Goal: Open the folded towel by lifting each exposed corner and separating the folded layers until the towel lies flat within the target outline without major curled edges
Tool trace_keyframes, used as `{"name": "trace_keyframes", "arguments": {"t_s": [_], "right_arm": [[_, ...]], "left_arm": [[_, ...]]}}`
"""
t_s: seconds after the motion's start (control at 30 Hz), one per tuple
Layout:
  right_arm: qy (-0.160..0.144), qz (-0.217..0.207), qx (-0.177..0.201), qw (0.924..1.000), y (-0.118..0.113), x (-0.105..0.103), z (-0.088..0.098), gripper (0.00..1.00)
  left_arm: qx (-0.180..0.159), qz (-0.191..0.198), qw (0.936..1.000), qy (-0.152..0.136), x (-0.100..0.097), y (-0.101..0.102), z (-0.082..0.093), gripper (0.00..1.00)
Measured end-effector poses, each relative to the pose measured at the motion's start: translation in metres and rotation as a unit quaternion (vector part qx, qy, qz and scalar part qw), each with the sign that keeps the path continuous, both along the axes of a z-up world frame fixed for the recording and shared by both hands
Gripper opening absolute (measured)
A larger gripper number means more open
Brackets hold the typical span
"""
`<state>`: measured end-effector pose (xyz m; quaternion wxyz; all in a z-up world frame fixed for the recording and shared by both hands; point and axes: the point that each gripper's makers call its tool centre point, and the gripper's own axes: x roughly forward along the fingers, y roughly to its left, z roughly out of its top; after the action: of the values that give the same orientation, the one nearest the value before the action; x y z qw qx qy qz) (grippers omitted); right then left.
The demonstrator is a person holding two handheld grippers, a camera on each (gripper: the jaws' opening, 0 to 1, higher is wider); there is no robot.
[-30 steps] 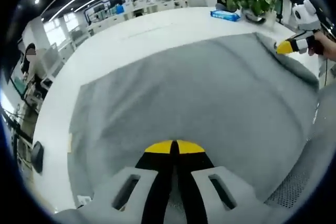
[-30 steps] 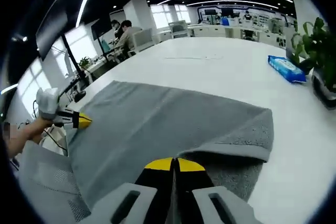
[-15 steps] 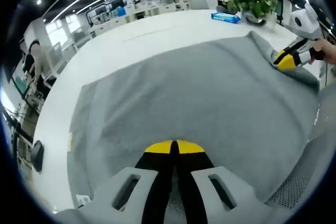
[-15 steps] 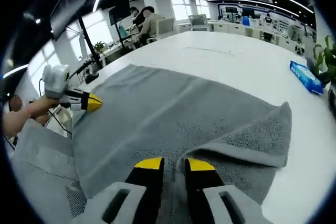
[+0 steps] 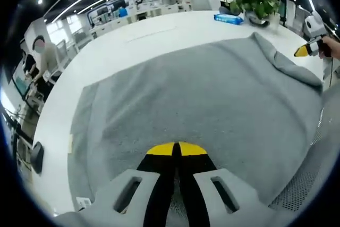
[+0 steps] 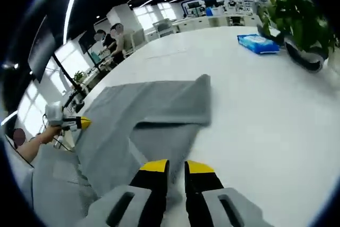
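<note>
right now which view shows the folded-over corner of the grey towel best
The right gripper view: the folded-over corner of the grey terry towel lies mid-frame, its flap and edge plain against the white table. The left gripper view shows that corner only as a small ridge far off at the right edge.

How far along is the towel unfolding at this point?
Mostly done: the grey towel lies spread over the white table. In hand: the left claw is shut at its near edge; the right claw, slightly open, hangs off it. Left: the flap folded over at the right corner needs flattening.
</note>
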<state>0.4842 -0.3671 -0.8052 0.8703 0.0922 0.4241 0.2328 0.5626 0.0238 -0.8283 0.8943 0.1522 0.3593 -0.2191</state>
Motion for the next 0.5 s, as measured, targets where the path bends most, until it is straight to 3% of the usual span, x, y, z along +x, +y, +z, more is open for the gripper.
{"name": "trace_keyframes", "arguments": {"t_s": [0.2,0.33,0.5], "right_arm": [[0.018,0.081,-0.069,0.9941,0.004,-0.033,-0.021,0.08],[-0.004,0.105,-0.107,0.9887,0.007,-0.032,-0.024,0.05],[-0.010,0.117,-0.149,0.9817,0.005,-0.029,-0.030,0.00]], "left_arm": [[0.000,0.000,1.0000,-0.002,0.000,-0.001,0.001,0.00],[-0.001,-0.002,1.0000,-0.002,0.000,-0.001,0.001,0.00],[0.001,-0.003,1.0000,-0.004,0.000,-0.001,0.002,0.00]]}}
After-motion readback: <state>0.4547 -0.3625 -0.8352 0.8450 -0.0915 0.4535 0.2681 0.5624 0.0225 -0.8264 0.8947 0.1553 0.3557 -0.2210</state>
